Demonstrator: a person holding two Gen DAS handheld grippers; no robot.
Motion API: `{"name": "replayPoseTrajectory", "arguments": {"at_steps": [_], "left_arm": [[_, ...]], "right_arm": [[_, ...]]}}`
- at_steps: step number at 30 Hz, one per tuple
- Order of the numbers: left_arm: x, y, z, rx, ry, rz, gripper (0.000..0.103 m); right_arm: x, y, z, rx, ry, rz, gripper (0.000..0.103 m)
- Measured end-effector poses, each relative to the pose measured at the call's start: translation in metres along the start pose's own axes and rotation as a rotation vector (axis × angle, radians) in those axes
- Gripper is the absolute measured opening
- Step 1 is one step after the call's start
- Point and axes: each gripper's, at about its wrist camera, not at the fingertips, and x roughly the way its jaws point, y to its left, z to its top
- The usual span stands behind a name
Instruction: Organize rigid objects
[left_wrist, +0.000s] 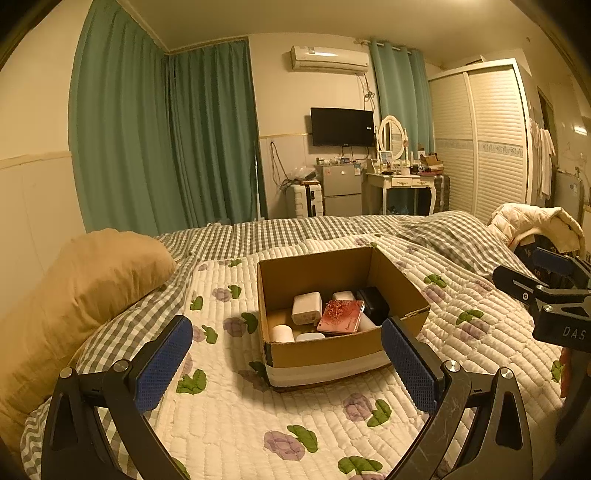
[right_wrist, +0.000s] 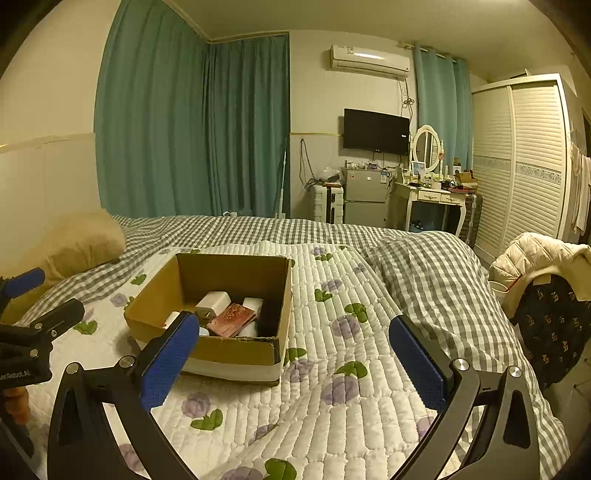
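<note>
your left gripper (left_wrist: 287, 360) has its 2 blue-padded fingers (left_wrist: 164, 363) spread wide apart, holding nothing and touching nothing; they hang above the quilt (left_wrist: 229, 417) with the cardboard box (left_wrist: 325, 354) framed between them, just beyond the tips. your right gripper (right_wrist: 291, 363) is likewise wide apart and empty, its fingers (right_wrist: 415, 363) over the floral quilt, the left pad overlapping the near corner of the box in view, though you cannot tell whether it touches the cardboard.

the box sits open-topped on the quilt, near the middle of the bed (left_wrist: 295, 230). inside it lie the rigid objects: a white charger block (left_wrist: 306, 308) toward the back left, a pink patterned flat case (left_wrist: 340, 317) tilted across the middle, a black box-shaped item (left_wrist: 373, 304) against the right wall, and several small white pieces (left_wrist: 282, 333) along the front.

a tan pillow (left_wrist: 88, 291) lies on the checked sheet to the left of the box, well apart from it. a cream jacket (right_wrist: 535, 258) drapes over something dark at the right edge of the bed. beyond the bed stand green curtains (left_wrist: 166, 140), a wall-mounted tv (left_wrist: 341, 126), a small fridge (left_wrist: 340, 188) and a dressing table (left_wrist: 402, 181).
</note>
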Motion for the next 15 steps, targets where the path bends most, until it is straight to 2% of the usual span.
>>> {"name": "replayPoseTrajectory", "arguments": {"at_steps": [15], "left_arm": [[0.0026,-0.0036,-0.0011,0.003,0.015,-0.006,0.103]], "right_arm": [[0.0040,0.0025,-0.0016,-0.019,0.008,-0.005,0.103]]}}
